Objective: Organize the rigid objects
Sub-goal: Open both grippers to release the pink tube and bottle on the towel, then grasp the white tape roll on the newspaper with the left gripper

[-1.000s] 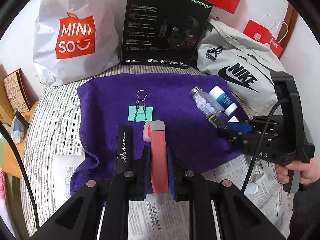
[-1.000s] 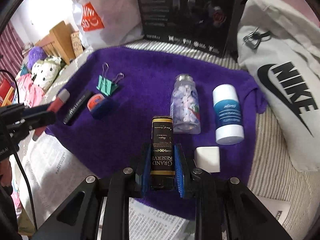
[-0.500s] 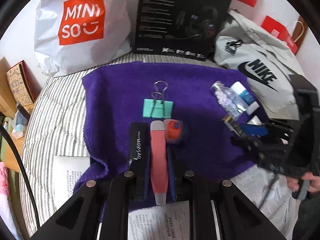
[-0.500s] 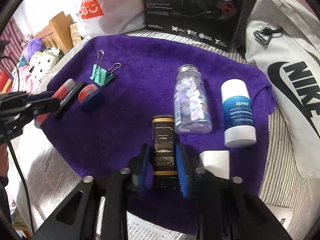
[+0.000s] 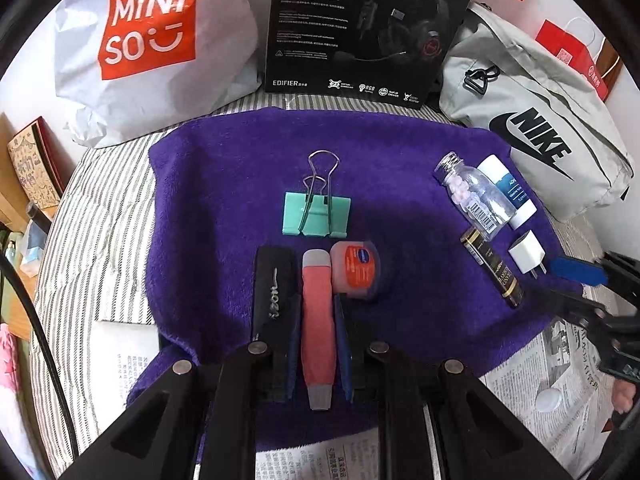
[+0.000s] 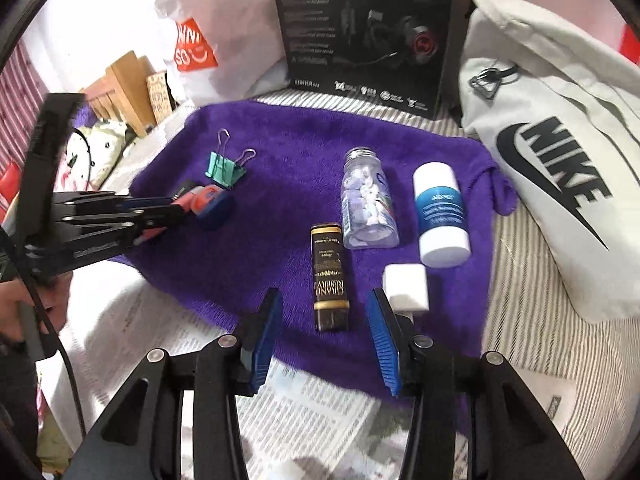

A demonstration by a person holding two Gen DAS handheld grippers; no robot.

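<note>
Left gripper (image 5: 318, 344) is clamped tight on a pink pen-like stick (image 5: 317, 320) with grey ends, holding it low over the purple towel (image 5: 224, 200). That stick sits between a black case (image 5: 276, 280) with silver script on one side and a small round orange-labelled tin (image 5: 357, 268) on the other, both lying on the towel just beside it. Further up the towel there's a mint green binder clip (image 5: 317, 216), handles pointing away.

Right gripper (image 6: 326, 336) has just been opening its jaws, and now the blue pads (image 6: 266, 334) stand clear on both sides of a black and gold tube (image 6: 330, 276). So the tube lies flat on the towel between the fingers, not pinched by anything. Right next to it is a white plug adapter (image 6: 406, 286), just beside the right-hand pad. Behind those, a clear bottle of pale pills (image 6: 368, 204) lies on its side, with a white and blue stick container (image 6: 440, 216) alongside it.

Towel is spread over a striped sheet (image 5: 100, 208), with newspaper (image 6: 312, 408) under the near edge. At the back: a Miniso bag (image 5: 148, 40), a black headset box (image 5: 368, 28) and a grey Nike bag (image 6: 560, 152).
</note>
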